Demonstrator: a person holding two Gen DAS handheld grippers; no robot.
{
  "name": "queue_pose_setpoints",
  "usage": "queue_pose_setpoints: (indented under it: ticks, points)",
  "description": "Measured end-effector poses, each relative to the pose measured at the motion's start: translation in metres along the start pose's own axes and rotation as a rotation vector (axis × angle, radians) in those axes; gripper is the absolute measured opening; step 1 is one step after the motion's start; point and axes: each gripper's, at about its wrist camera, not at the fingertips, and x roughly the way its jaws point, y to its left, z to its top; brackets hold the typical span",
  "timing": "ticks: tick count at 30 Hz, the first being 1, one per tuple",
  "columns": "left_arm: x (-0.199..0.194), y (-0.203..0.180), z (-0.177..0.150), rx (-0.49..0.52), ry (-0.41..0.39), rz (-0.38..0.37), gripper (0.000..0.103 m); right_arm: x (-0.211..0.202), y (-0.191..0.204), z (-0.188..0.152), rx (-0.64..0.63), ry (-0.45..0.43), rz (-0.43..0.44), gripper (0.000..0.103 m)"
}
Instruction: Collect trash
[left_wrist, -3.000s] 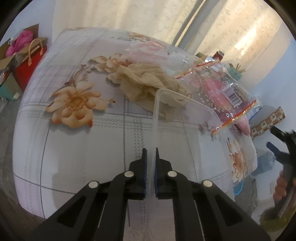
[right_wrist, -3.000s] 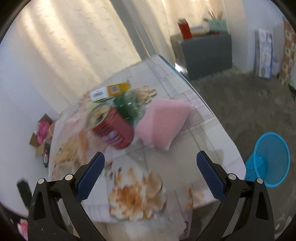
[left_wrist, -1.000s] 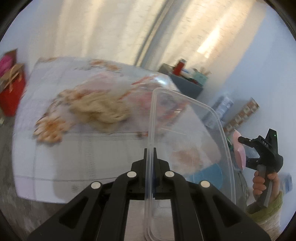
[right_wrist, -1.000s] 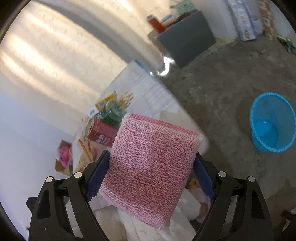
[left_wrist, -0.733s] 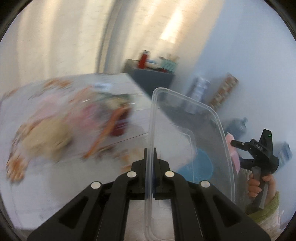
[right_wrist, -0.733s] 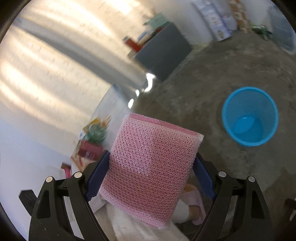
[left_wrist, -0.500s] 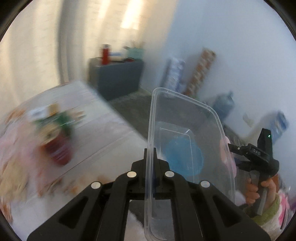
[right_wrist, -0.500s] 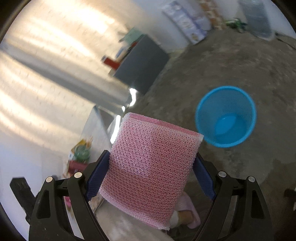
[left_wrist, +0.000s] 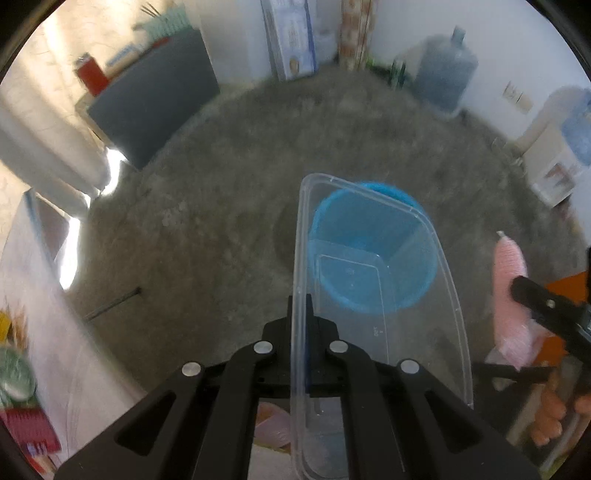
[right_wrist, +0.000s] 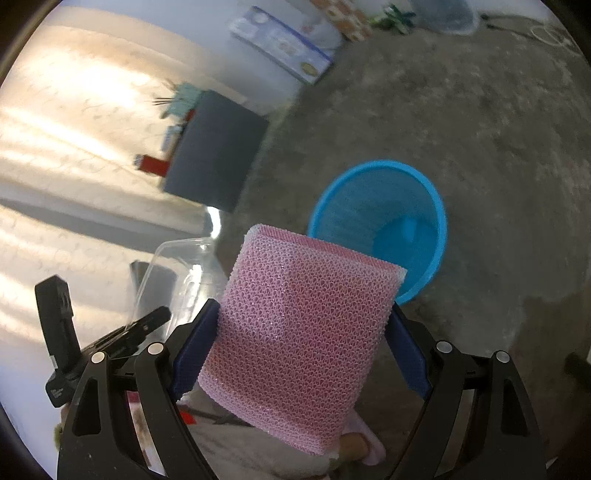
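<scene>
Since earlier: both tongs swung from surface to bare floor. Left tongs (left_wrist: 301, 332) clamp clear plastic tub (left_wrist: 380, 295); right tongs (right_wrist: 301, 350) grip pink mesh sponge (right_wrist: 299, 332), above round blue plastic bin (right_wrist: 388, 221).

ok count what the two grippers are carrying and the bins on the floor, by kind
Clear plastic containers: 1
Pink sponges: 1
Blue bins: 1
Total: 3

Two wrist fisheyes, both angled down at the floor.
Each looks along its own tongs from close behind; both share the blue bin (left_wrist: 373, 254) (right_wrist: 380, 218) and dark cabinet (left_wrist: 155, 96) (right_wrist: 216, 151).
</scene>
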Motion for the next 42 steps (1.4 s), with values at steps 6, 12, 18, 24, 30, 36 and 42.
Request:
queue_pose_setpoints:
  ticks: [6, 12, 18, 24, 30, 36, 42]
  points:
    - [0.082, -0.028, 0.030, -0.013, 0.126, 0.028, 0.002, 0.038, -0.023, 0.026, 0.037, 0.048, -0.065, 0.081]
    - [0.133, -0.040, 0.050, -0.044, 0.196, 0.050, 0.007, 0.078, -0.030, 0.048, 0.024, 0.087, -0.131, 0.083]
    - [0.124, -0.032, 0.055, -0.102, 0.123, 0.058, 0.060, 0.102, -0.036, 0.056, -0.020, 0.118, -0.220, 0.085]
    - [0.103, -0.023, 0.055, -0.128, 0.083, 0.047, 0.064, 0.096, -0.033, 0.053, -0.059, 0.097, -0.287, 0.086]
    - [0.066, -0.020, 0.049, -0.140, 0.055, 0.001, 0.064, 0.091, -0.030, 0.055, -0.088, 0.076, -0.327, 0.087]
    - [0.000, -0.008, 0.033, -0.142, -0.009, -0.078, 0.069, 0.090, -0.027, 0.059, -0.109, 0.050, -0.371, 0.088]
    - [-0.080, 0.028, -0.009, -0.150, -0.132, -0.137, 0.075, 0.067, -0.020, 0.054, -0.119, 0.004, -0.361, 0.088]
